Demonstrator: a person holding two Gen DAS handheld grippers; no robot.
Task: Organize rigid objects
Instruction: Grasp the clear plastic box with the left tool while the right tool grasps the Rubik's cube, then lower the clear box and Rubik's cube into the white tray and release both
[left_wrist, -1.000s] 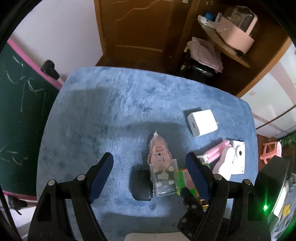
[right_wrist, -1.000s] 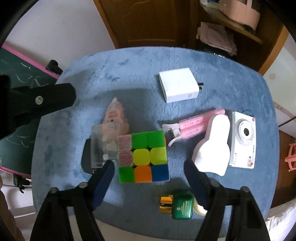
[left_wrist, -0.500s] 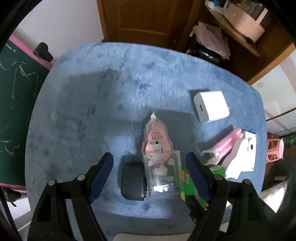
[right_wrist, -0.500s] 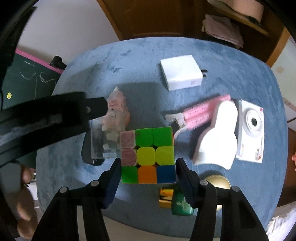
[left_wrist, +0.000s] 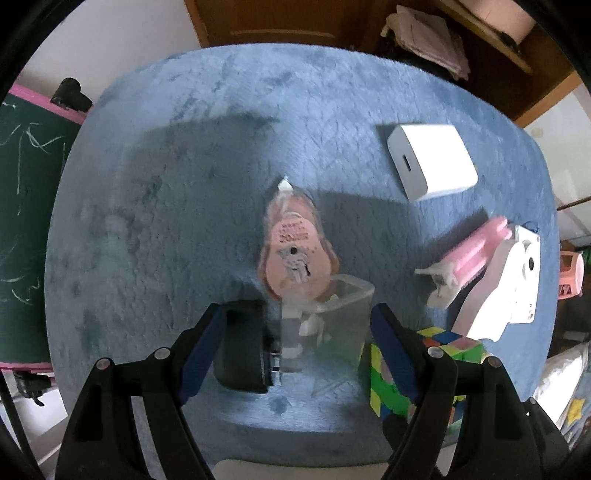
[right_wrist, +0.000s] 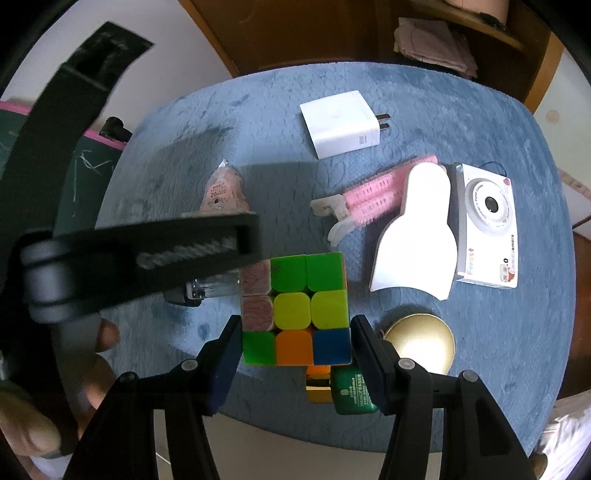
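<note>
Here the right claw (right_wrist: 295, 341) clamps the stiff, light multicoloured puzzle cube (right_wrist: 294, 308) by its flat sides; the left claw (left_wrist: 297, 343) gapes above the clear plastic box (left_wrist: 325, 321).

Blue plush tabletop (right_wrist: 424, 92) filling the middle of both views. Wooden door (left_wrist: 280, 22) standing at the far edge. Wooden shelf (left_wrist: 491, 40) hanging far right, folded pinkish cloth (left_wrist: 428, 40) lying just below it. Green chalkboard (left_wrist: 22, 177) with pink frame leaning along the left side. Pink plastic stool (left_wrist: 570, 275) sitting on the floor at right.
</note>
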